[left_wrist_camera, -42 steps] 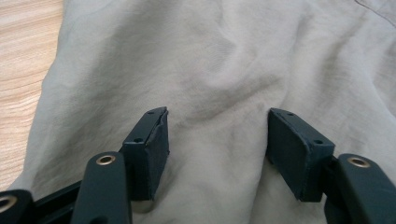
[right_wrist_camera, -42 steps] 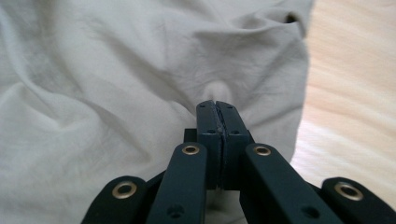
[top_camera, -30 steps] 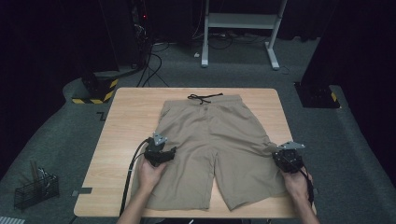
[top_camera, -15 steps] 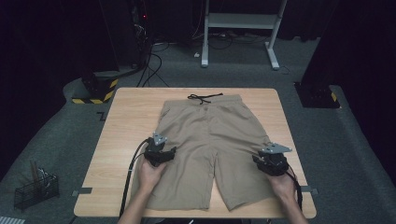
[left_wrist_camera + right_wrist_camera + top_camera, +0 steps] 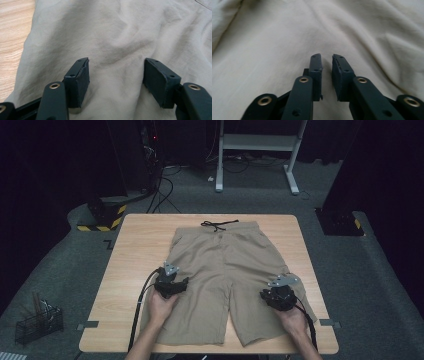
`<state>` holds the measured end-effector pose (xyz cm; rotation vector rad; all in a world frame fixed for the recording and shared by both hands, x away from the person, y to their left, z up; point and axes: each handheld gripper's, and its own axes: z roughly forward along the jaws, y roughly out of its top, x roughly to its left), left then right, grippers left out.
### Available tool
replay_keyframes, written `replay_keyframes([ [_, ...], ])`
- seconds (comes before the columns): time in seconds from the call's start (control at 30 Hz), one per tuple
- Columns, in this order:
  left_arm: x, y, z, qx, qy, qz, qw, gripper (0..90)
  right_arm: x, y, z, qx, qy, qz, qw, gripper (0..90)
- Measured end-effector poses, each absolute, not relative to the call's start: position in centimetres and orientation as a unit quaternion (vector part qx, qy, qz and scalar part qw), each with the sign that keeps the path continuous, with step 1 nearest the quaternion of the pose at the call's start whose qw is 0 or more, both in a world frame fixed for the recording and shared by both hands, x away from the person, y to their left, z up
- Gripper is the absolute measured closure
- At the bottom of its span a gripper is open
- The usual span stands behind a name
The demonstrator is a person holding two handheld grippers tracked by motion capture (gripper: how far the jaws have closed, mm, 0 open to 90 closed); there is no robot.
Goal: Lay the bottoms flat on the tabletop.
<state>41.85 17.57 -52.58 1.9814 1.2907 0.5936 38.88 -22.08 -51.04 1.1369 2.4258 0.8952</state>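
Beige shorts (image 5: 225,265) lie flat on the wooden table (image 5: 135,250), waistband and black drawstring (image 5: 217,224) at the far side. My left gripper (image 5: 172,279) rests on the outer part of the left leg, open, its jaws wide apart over wrinkled cloth (image 5: 117,37) with nothing pinched (image 5: 116,72). My right gripper (image 5: 279,292) sits on the right leg near its outer edge. Its jaws have just been closing and stand with a narrow gap (image 5: 327,62); cloth (image 5: 274,50) lies under them, and no fold shows between the pads.
On the floor at the left stands a wire basket (image 5: 37,322). Yellow-and-black striped bases sit beyond the table's far left corner (image 5: 102,217) and at the right (image 5: 340,222). A white desk frame (image 5: 255,142) and cables lie behind. Bare wood flanks the shorts.
My right gripper moved left from the table's right edge onto the right leg of the shorts. The left gripper and the shorts stayed put.
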Motion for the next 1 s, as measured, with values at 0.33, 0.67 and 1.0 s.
replay_keyframes([
  [0.33, 42.2, 17.8, -52.1, 0.752, 0.519, 0.197, 0.356, 38.7, 36.8, -19.9, -50.1, 0.336, 0.861, 0.332, 0.19, 67.7],
  [0.67, 45.1, 18.1, -49.7, 0.757, 0.514, 0.213, 0.342, 38.7, 43.7, -21.0, -50.6, 0.419, 0.819, 0.346, 0.185, 60.1],
  [1.0, 47.5, 17.3, -50.5, 0.778, 0.518, 0.182, 0.305, 39.2, 44.3, -21.0, -51.6, 0.438, 0.817, 0.331, 0.176, 56.4],
])
